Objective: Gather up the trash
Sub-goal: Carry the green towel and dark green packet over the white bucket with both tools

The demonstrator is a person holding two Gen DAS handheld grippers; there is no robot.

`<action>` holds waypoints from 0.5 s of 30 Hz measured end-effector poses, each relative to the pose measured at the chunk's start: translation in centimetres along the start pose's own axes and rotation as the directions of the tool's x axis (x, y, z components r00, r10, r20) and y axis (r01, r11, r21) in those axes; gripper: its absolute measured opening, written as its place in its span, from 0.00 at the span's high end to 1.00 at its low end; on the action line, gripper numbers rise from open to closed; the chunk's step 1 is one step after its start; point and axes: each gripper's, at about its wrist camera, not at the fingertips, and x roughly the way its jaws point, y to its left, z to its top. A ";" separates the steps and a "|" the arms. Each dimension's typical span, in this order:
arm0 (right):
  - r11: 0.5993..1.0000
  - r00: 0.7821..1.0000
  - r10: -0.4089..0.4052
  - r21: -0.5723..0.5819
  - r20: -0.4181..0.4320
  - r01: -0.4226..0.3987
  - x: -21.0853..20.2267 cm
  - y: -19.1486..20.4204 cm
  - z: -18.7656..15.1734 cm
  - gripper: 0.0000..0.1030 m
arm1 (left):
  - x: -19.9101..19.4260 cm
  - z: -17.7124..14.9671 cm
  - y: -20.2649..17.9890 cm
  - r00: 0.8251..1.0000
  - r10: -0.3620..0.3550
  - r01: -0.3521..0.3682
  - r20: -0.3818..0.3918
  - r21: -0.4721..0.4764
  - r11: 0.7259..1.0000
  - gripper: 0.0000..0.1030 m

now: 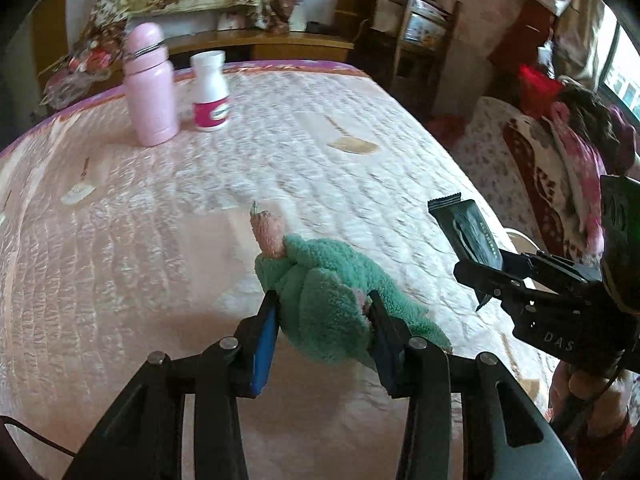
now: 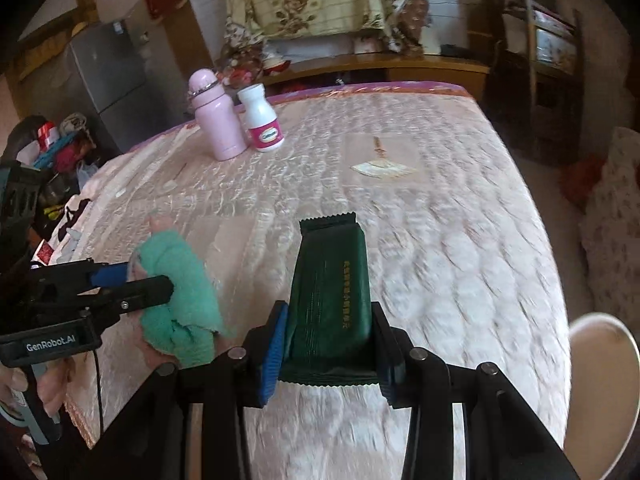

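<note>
Left wrist view: the left gripper (image 1: 324, 316) is partly closed, its blue pads pressing both sides of a crumpled green cloth (image 1: 328, 292) with a pink tip, held just above the quilted bed (image 1: 200, 200). To the right, the right gripper (image 1: 480, 276) clamps a dark green wrapper (image 1: 472, 232) near the bed's edge. At the far end of the bed stand a pink flask (image 1: 150, 88) and a white bottle (image 1: 210, 92), close together.

Right wrist view: the right gripper (image 2: 332, 340) is partly closed on the wrapper (image 2: 332, 284), which stands upright between the pads above the bed (image 2: 440, 240). To the left, the left gripper (image 2: 140, 280) grips the cloth (image 2: 180, 292). The flask (image 2: 218, 120) and bottle (image 2: 262, 118) stand side by side farther back. A white bin (image 2: 600, 360) rim shows at lower right, beside the bed.
</note>
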 end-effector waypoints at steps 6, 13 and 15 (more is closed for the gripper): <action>0.998 0.999 -0.027 0.060 0.030 0.025 -3.1 -1.7 -2.1 0.59 | -0.3 -0.2 -3.3 1.000 -0.014 0.013 0.013 0.056 0.998 0.57; 0.991 0.996 -0.065 0.123 0.053 0.058 -5.8 -3.8 -3.6 0.59 | -0.3 -0.4 -7.1 0.999 -0.034 0.032 0.019 0.113 0.993 0.57; 0.987 0.995 -0.078 0.145 0.056 0.069 -6.5 -4.6 -4.0 0.59 | -0.3 -0.3 -8.0 0.999 -0.040 0.036 0.024 0.128 0.991 0.57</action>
